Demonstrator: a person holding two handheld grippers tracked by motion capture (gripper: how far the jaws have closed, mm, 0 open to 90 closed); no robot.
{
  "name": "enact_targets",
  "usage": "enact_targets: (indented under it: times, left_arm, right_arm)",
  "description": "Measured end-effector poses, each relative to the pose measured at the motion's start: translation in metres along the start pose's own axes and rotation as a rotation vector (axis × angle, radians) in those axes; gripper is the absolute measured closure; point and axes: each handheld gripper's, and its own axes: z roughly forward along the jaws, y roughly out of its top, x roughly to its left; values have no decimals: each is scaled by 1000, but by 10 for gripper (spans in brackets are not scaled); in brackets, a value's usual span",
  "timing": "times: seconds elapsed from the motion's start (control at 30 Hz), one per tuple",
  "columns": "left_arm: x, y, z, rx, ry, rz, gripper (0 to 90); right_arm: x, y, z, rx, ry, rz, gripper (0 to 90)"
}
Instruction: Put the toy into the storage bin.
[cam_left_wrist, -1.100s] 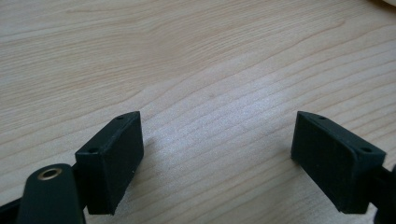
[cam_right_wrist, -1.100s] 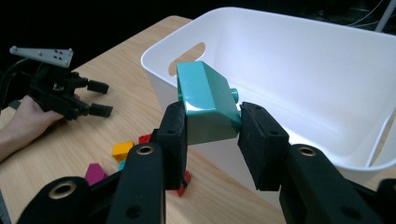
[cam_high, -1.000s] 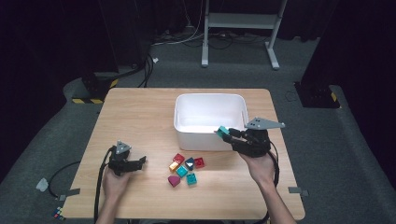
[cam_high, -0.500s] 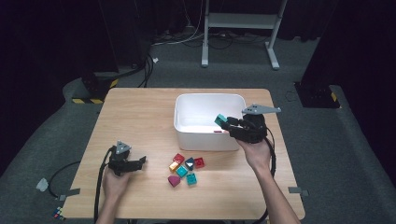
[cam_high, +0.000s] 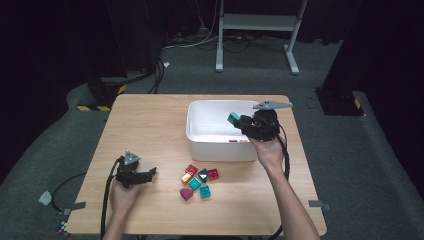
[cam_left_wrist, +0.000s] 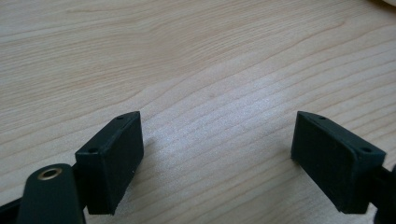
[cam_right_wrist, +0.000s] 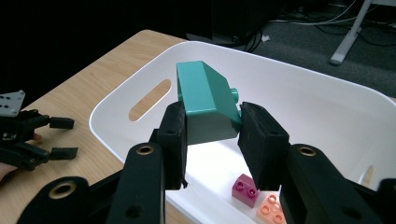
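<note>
My right gripper (cam_right_wrist: 209, 126) is shut on a teal sloped block (cam_right_wrist: 205, 100) and holds it over the white bin (cam_right_wrist: 327, 107). In the high view that gripper (cam_high: 239, 121) hangs above the bin's right half (cam_high: 200, 142) with the teal block (cam_high: 233, 118) at its tip. A magenta brick (cam_right_wrist: 243, 190) and a peach brick (cam_right_wrist: 271, 210) lie on the bin's floor. My left gripper (cam_left_wrist: 215, 158) stands open just above bare wood; in the high view it (cam_high: 150, 173) rests at the table's front left.
Several loose bricks, among them a red one (cam_high: 191, 170), a teal one (cam_high: 205, 191) and a magenta one (cam_high: 186, 193), lie in front of the bin. The wooden table (cam_high: 150, 125) is ringed by dark floor; a white stand (cam_high: 255, 30) is behind.
My right gripper has carried the teal block up and away from the table's front, from the bin's near rim to above its inside. The left gripper has stayed put.
</note>
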Motion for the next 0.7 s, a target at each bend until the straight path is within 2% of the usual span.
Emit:
enact_targets:
  times: [0.13,0.33,0.7]
  left_arm:
    - [0,0,0,0,0,0,171]
    - [0,0,0,0,0,0,171]
    - [0,0,0,0,0,0,171]
  right_arm:
    - [-1,5,6,0,-10,-7,628]
    - [-4,9,24,29,-26,-7,628]
    - [-8,11,45,63,-54,-6,627]
